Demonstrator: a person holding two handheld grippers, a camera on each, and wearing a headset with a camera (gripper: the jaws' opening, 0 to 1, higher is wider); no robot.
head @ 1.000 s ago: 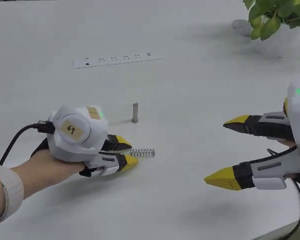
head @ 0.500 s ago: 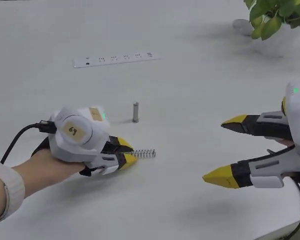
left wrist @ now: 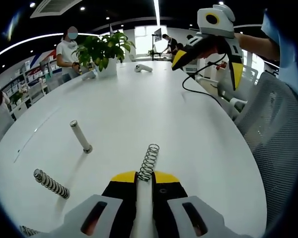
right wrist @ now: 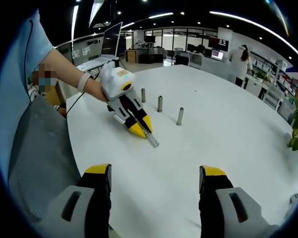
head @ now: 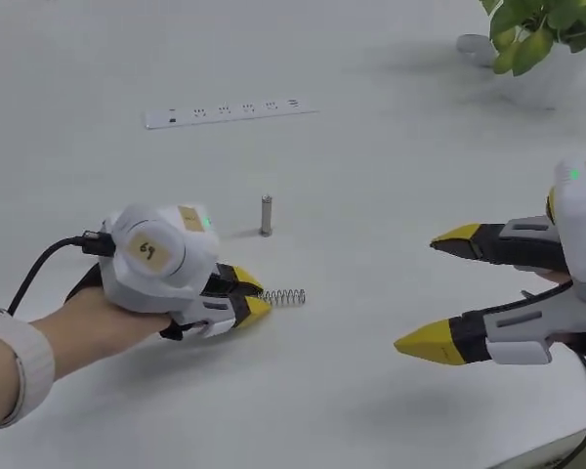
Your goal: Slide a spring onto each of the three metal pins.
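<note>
The right gripper [head: 417, 293] hangs nearest above the desk [head: 371, 410], its jaws wide apart and holding nothing. To its left, the left gripper [head: 262, 300] sits low on the desk, jaws clamped on one end of a spring [head: 285, 297] that points out from the tips close along the surface. Just beyond it a bare metal pin [head: 267, 215] stands upright, apart from the spring. In the left gripper view a second pin [left wrist: 50, 183] already wears a spring. Farther back lie a power strip [head: 232, 113] and a potted plant [head: 537, 34].

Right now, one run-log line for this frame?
left gripper: shut on spring | right gripper: open, off to the side | bare pin: upright, no spring | two other pins: springs on
</note>
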